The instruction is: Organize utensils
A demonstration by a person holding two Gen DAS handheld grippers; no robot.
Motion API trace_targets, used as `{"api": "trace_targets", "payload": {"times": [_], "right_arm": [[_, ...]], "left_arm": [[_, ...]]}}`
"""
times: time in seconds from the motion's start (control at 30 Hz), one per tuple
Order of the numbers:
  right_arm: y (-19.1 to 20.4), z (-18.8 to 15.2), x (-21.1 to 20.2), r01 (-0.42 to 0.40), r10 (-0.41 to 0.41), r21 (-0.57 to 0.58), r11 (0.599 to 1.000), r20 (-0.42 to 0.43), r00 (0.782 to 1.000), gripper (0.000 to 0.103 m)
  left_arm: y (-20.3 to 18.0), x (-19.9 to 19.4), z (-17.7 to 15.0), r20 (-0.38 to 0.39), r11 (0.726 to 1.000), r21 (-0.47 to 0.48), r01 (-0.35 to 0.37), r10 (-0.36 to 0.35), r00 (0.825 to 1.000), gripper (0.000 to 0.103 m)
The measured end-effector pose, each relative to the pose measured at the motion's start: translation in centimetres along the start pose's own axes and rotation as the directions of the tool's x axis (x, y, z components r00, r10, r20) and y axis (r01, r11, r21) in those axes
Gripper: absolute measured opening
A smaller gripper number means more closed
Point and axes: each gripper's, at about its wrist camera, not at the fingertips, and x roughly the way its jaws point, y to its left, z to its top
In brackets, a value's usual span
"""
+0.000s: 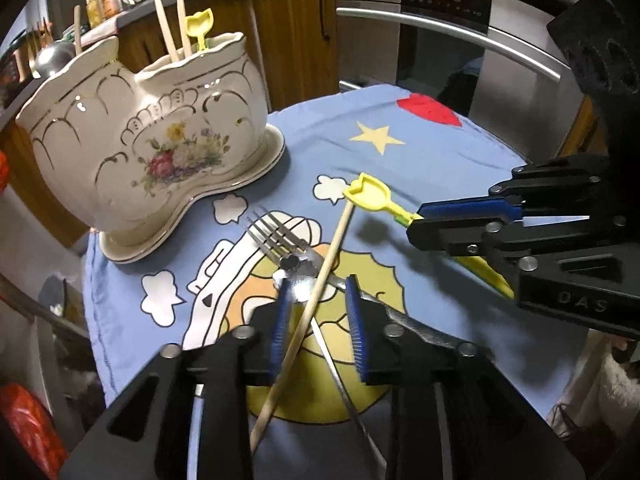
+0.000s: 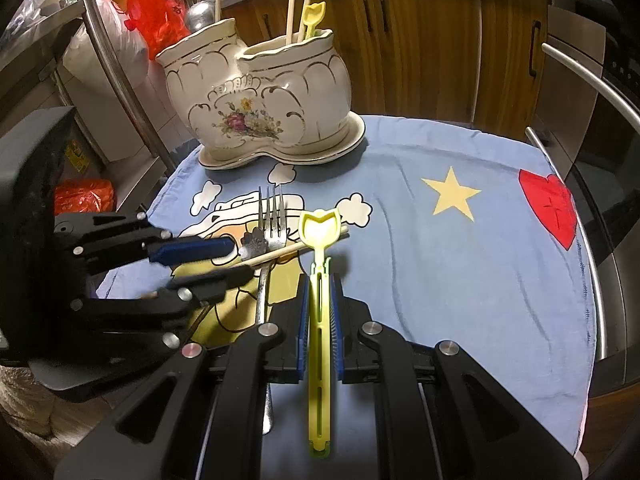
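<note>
A white floral ceramic holder (image 1: 160,140) (image 2: 260,104) stands at the back of the table, with chopsticks and a yellow utensil sticking out of one side. On the blue cartoon tablecloth (image 1: 400,152) (image 2: 440,260) lie a fork (image 1: 276,236) (image 2: 272,216), an ornate-ended metal utensil (image 1: 296,268) and a wooden chopstick (image 1: 336,240) (image 2: 288,252), crossed over each other. My left gripper (image 1: 318,280) (image 2: 242,260) is open over this pile; the chopstick runs between its pads without being pressed. My right gripper (image 2: 320,280) (image 1: 414,222) is shut on a yellow plastic spade-shaped utensil (image 2: 320,232) (image 1: 368,196).
A steel oven with a bar handle (image 1: 440,28) stands behind the table, and wooden cabinets (image 2: 420,40) run along the back. Red plastic bags (image 2: 152,4) and a silver ladle (image 2: 200,16) are at the back left. The table's rounded edge (image 2: 580,280) curves along the right.
</note>
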Motion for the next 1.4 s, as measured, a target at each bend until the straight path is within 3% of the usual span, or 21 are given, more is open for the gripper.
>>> {"api": "trace_targets", "payload": {"times": [0.1, 0.27, 0.43, 0.63, 0.9, 1.13, 1.4], "right_arm": [[0.0, 0.0, 0.1, -0.001, 0.001, -0.001, 1.000, -0.004, 1.000, 0.010], [0.0, 0.0, 0.1, -0.001, 0.001, -0.001, 1.000, -0.005, 1.000, 0.010], [0.0, 0.0, 0.0, -0.002, 0.002, 0.002, 1.000, -0.001, 1.000, 0.010], [-0.2, 0.1, -0.3, -0.001, 0.001, 0.018, 1.000, 0.014, 1.000, 0.010], [-0.3, 1.0, -1.2, -0.022, 0.021, 0.034, 0.999, 0.047, 0.999, 0.010], [0.9, 4.3, -2.5, -0.044, 0.044, 0.000, 0.999, 0.128, 0.991, 0.010], [1.8, 10.6, -3.1, -0.089, 0.089, -0.011, 0.996, 0.271, 0.958, 0.010]], "left_arm": [[0.1, 0.3, 0.0, -0.010, 1.000, 0.002, -0.002, 0.002, 1.000, 0.029], [0.0, 1.2, 0.2, -0.029, 1.000, 0.007, 0.002, -0.001, 1.000, 0.013], [-0.2, 1.2, 0.2, -0.023, 1.000, 0.016, -0.004, 0.004, 1.000, 0.006], [0.6, -0.1, 0.0, 0.022, 1.000, -0.010, 0.008, -0.007, 1.000, 0.005], [3.1, -4.8, 0.8, 0.163, 0.995, -0.091, 0.039, -0.024, 0.986, 0.005], [6.0, -10.4, 3.6, 0.341, 0.990, -0.139, 0.040, 0.010, 0.940, 0.005], [11.3, -13.7, 8.0, 0.507, 0.964, -0.265, 0.020, 0.122, 0.853, 0.005]]}}
